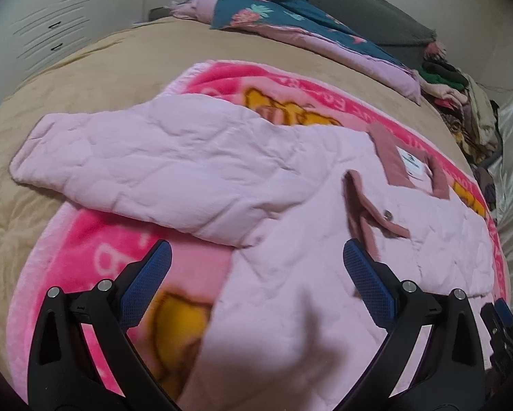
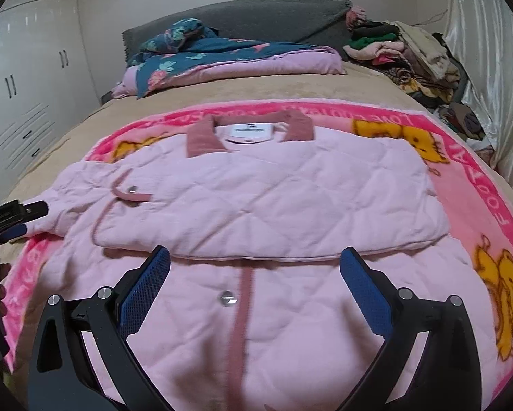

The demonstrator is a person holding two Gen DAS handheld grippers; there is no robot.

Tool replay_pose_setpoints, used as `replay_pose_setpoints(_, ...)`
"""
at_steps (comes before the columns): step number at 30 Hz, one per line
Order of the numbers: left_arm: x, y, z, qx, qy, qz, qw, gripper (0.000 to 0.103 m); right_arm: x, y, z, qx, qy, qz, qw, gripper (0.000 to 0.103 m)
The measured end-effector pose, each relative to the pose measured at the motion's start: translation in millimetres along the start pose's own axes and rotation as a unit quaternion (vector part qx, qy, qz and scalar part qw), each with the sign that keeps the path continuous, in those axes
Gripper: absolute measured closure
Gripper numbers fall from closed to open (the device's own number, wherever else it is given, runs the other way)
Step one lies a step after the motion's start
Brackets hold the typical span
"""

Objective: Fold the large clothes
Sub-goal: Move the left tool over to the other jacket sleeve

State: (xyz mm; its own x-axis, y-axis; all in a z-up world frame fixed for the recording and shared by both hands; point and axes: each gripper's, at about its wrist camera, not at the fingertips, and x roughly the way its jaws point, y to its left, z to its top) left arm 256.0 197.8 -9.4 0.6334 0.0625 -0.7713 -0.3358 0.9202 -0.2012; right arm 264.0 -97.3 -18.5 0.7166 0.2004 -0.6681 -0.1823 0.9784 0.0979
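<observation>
Blue-padded fingers (image 1: 147,284) of the left gripper (image 1: 256,263) fill the bottom of the left wrist view, spread wide and holding nothing. Between and beyond them lies the pale pink quilted jacket (image 1: 290,239), spread on a bright pink cartoon blanket (image 1: 95,239). One sleeve (image 1: 147,167) extends toward the left of the frame, its cuff reaching past the blanket edge onto the tan bed cover (image 1: 102,61). The dusty-rose collar (image 1: 390,161) with a white label sits at centre right. A metal snap (image 1: 388,215) shows on a rose-trimmed flap just below the collar.

Right wrist view: the right gripper (image 2: 254,267) occupies the bottom of the frame, fingers (image 2: 366,291) likewise spread wide and empty, hovering over the jacket's lower front. The other sleeve (image 2: 273,198) is folded across the chest, lying flat over the body. A rose placket strip (image 2: 242,308) with a snap (image 2: 227,298) beside it runs down the centre below the folded sleeve. The left gripper appears at the left edge of the frame, near the outstretched sleeve.

Background, upper part of both views:
- folded floral quilt (image 2: 205,58) against a grey headboard (image 2: 256,17);
- pile of mixed clothes (image 2: 403,51) at upper right;
- white wardrobe doors (image 2: 27,78) at left.
</observation>
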Motion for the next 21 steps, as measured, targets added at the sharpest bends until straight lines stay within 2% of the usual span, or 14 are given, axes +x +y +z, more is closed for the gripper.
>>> replay_pose_setpoints(4,-1,22,5,-0.032,-0.004,-0.002,0.9995,0.009,1,25,6,-0.024,-0.002,0.012,1.0,0.004)
replay_pose_setpoints(13,-1,65,14,-0.078,-0.013,0.027,0.9965,0.009,6,83,21,-0.064,-0.008,0.049,0.997,0.004)
replay_pose_setpoints(21,5,99,20,-0.101,-0.015,0.077,0.9918,0.009,12,133,31,-0.104,-0.015,0.075,0.992,0.004)
